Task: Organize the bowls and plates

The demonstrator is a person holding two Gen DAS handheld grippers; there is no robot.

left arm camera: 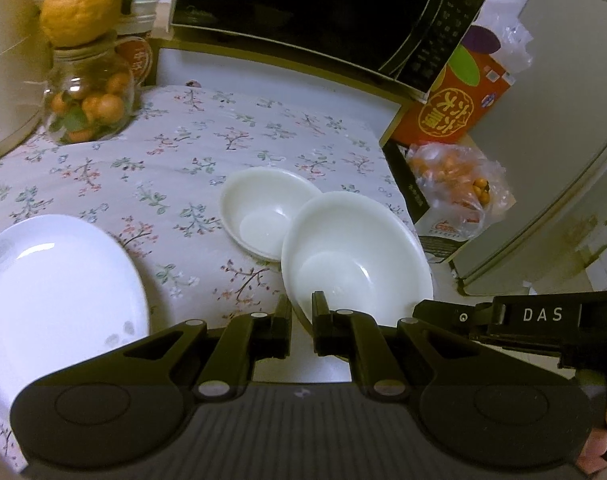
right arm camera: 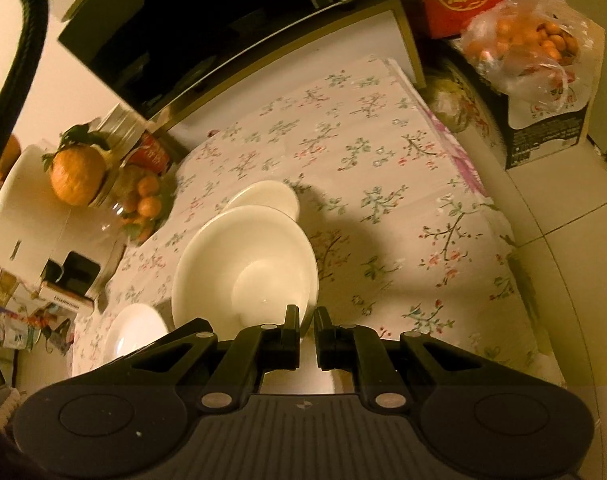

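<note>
White bowl [right arm camera: 243,264]: I am pinching its near rim in my right gripper [right arm camera: 306,322], lifting it to nest in the smaller bowl [right arm camera: 263,198]; my left gripper [left arm camera: 301,314] is clamping that rim too.

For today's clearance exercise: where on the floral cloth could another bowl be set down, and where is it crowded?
Free: the cloth between microwave, fruit jar and small bowl. Crowded: the near edge, where plate, large bowl and both grippers sit.
</note>
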